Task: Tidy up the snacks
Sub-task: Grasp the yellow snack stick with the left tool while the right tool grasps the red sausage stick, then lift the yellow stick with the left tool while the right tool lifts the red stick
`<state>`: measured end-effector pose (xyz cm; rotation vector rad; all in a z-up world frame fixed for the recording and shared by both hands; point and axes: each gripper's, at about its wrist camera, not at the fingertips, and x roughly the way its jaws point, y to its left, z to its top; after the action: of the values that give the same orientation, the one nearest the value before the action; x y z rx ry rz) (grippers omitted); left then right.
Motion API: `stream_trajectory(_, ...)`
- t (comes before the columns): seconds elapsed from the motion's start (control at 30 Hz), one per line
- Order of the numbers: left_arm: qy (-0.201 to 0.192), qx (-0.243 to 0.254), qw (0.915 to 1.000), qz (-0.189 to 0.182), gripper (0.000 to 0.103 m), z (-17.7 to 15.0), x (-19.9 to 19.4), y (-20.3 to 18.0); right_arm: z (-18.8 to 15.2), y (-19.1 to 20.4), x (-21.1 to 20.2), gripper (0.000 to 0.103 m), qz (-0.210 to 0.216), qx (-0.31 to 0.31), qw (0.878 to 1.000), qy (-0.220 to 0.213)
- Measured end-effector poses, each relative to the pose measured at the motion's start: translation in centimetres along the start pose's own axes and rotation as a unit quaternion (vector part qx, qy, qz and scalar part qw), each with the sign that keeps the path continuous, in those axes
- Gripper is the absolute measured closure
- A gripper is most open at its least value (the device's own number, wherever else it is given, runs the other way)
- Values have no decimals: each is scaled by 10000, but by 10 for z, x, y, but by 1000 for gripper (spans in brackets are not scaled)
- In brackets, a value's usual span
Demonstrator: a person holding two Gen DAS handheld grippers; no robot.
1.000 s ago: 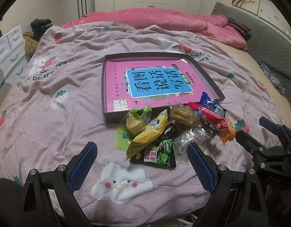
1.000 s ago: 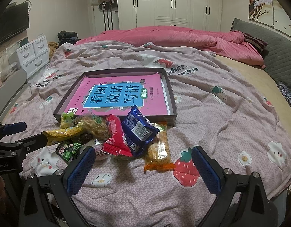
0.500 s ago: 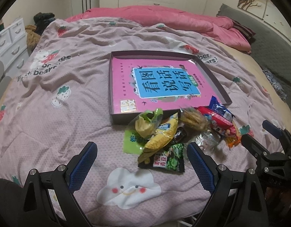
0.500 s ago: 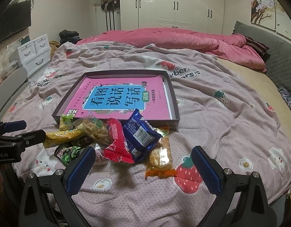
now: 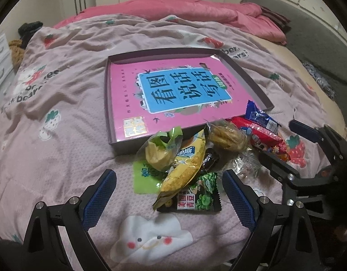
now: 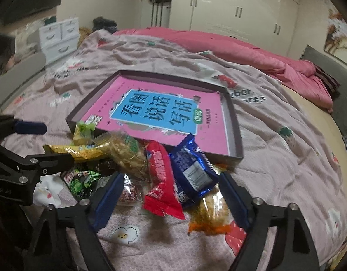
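Note:
A pile of snack packets lies on the bedspread against the near wall of a shallow purple box that holds a pink book. My left gripper hangs open just above a yellow packet and a green-black packet; its pads touch nothing. My right gripper is lower over the pile's right end. Its jaws are closing with a red packet, a blue packet and an orange packet between them, and the pads still stand off the wrappers.
A biscuit packet and a green-yellow packet lean on the box wall. A pink duvet is heaped at the far side of the bed. White drawers stand to the left, wardrobes behind.
Both grippers have come down and closer to the snack pile. The right gripper has rolled, and its jaws have narrowed around the red and blue packets. No packet has moved.

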<state>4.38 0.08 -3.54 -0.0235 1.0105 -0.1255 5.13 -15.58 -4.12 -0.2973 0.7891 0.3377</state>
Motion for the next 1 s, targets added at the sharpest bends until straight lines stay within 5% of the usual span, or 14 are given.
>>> stream_trajectory(0.2, 103, 217, 9997, -49, 29, 3, 11, -5, 0, 3, 13, 46, 127, -198, 9996, 131)
stream_trajectory(0.33, 244, 276, 9990, -251, 52, 3, 18, -8, 0, 3, 20, 56, 253, -248, 9992, 205)
stream_trajectory(0.53, 531, 233, 9976, -365, 62, 3, 33, -10, 1, 3, 27, 72, 630, -242, 9972, 315)
stream_trajectory(0.73, 547, 151, 9958, -719, 86, 5, 38, -8, 0, -3, 27, 74, 873, -69, 9957, 305)
stream_trajectory(1.0, 335, 128, 9937, -1061, 87, 6, 25, -9, -1, -18, 20, 76, 1063, 261, 9938, 196)
